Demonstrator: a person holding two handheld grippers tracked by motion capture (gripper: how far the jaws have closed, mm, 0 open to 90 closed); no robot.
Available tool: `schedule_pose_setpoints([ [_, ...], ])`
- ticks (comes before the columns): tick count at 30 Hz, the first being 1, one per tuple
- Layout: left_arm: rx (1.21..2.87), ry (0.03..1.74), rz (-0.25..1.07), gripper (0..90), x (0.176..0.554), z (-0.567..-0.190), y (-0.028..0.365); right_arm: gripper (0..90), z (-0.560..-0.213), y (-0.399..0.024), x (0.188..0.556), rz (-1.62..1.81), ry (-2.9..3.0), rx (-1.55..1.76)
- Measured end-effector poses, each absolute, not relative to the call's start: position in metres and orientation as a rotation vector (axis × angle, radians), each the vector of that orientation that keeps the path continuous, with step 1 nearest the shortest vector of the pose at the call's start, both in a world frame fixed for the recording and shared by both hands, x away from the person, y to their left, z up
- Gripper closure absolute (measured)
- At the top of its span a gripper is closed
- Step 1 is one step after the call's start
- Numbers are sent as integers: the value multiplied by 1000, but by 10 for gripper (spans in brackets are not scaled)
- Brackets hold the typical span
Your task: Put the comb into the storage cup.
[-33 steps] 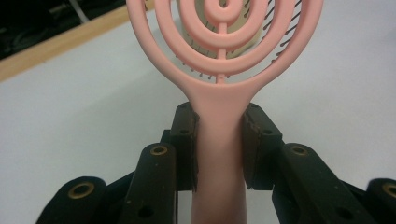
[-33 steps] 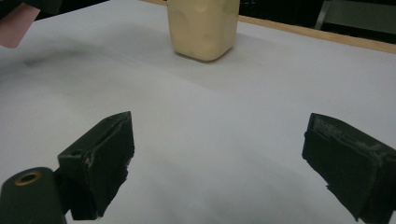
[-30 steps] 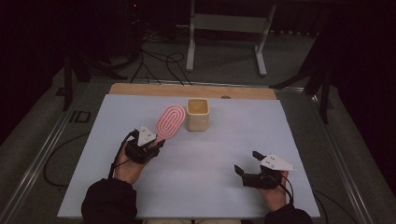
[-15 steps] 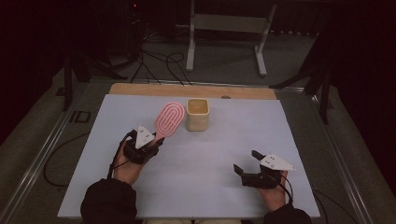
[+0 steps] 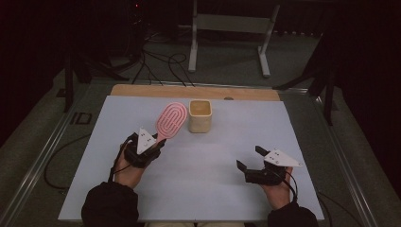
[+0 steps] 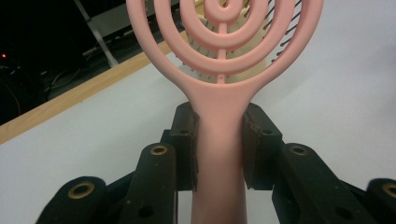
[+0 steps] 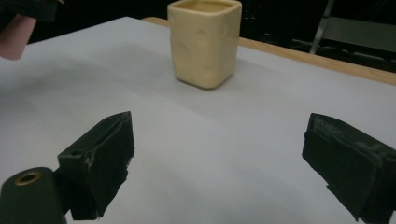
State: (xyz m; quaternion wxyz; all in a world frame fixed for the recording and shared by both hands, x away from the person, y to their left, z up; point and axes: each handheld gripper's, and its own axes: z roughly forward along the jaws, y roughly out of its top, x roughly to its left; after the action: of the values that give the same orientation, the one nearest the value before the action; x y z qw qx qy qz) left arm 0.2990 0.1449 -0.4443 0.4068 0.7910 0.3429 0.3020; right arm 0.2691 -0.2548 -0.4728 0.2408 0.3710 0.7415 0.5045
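Clearly, left gripper [image 6: 219,154] pinches pink ringed hairbrush [image 5: 170,120] by its handle; right gripper [image 5: 250,160] jaws spread.

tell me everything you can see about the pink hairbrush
The pink hairbrush looks like smooth moulded plastic. Its oval head is open, made of nested loops joined by a central spine, with thin dark bristles showing through the gaps in the left gripper view. A plain flat handle runs down from the head, and the left gripper is shut on it, one pad pressed to each side. The head points away from the person, just left of the cream cup. Whether the head rests on the table cannot be told.
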Motion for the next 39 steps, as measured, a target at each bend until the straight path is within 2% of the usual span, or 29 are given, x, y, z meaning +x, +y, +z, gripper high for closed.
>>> schedule_pose_setpoints([
  [12,1977,854,773,703,295,-441,143,90,-459,-244,279,1437,2052,1008],
  [39,1996,828,769,702,294,-445,137,81,-424,-192,306,1521,2141,957],
])
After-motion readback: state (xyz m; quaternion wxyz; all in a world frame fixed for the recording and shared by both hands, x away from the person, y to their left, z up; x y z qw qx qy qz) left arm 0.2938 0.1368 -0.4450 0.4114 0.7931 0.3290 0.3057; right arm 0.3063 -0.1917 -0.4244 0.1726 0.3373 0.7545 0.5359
